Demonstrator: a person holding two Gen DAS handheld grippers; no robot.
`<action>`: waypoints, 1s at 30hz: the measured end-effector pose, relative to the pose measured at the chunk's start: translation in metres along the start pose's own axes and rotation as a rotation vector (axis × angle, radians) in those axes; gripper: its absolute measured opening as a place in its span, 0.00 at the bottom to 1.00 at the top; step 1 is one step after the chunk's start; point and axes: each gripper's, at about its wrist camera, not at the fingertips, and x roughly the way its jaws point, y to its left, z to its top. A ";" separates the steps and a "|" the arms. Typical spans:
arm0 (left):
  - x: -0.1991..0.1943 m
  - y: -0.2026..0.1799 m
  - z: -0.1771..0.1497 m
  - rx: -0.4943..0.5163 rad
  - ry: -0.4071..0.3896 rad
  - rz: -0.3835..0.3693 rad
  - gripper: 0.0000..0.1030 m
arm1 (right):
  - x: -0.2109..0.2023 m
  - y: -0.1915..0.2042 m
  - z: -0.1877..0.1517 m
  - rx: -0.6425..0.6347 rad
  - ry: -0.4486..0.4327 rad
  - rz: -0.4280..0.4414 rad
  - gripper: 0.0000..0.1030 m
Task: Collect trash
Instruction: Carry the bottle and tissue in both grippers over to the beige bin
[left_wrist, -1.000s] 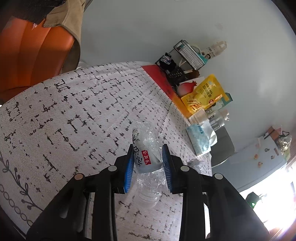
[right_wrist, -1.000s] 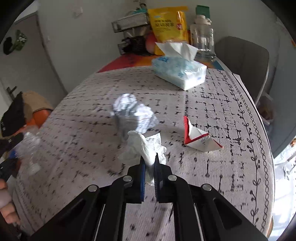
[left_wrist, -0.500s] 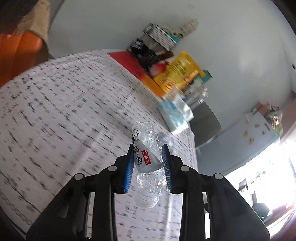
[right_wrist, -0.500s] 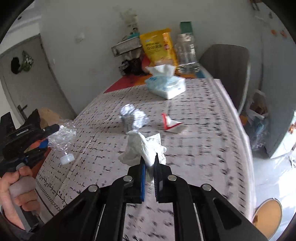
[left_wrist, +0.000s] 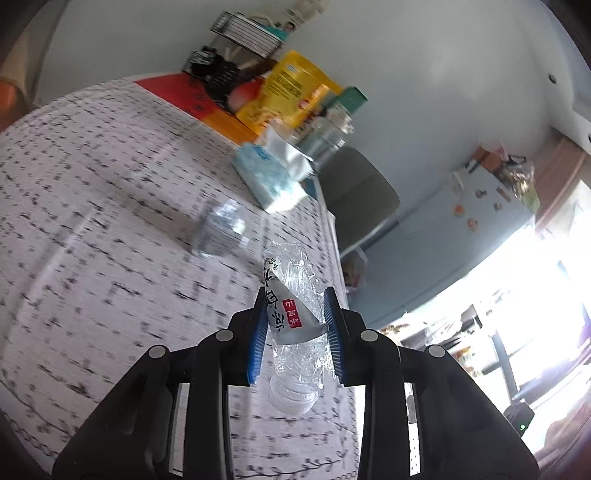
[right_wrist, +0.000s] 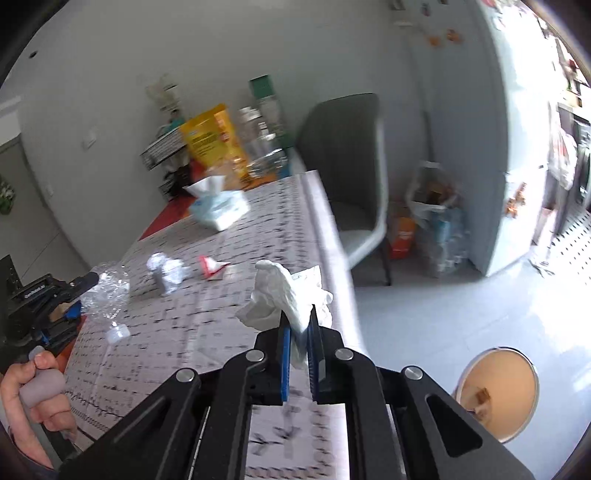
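We're holding the crushed bottle (left_wrist: 293, 325) in the left gripper (left_wrist: 295, 332) – pads pinching its label, cap end toward us, above the table (left_wrist: 92, 221) nr its right edge. Right gripper (right_wrist: 297, 332) is clamping a white tissue wad (right_wrist: 284, 295), jaws narrow – over that same edge. Crumpled foil (right_wrist: 168, 271) & red-white wrapper (right_wrist: 210, 266) are lying mid-table.

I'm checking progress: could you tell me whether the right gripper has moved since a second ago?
Yes. The right gripper, shut on the tissue, has pulled back from the tissue box.
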 end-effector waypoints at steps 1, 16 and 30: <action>0.004 -0.006 -0.003 0.007 0.009 -0.008 0.28 | -0.002 -0.008 -0.001 0.011 -0.002 -0.010 0.09; 0.069 -0.087 -0.047 0.110 0.138 -0.065 0.28 | -0.017 -0.127 -0.022 0.188 -0.013 -0.139 0.09; 0.162 -0.160 -0.110 0.203 0.313 -0.098 0.28 | -0.006 -0.229 -0.051 0.310 0.005 -0.260 0.09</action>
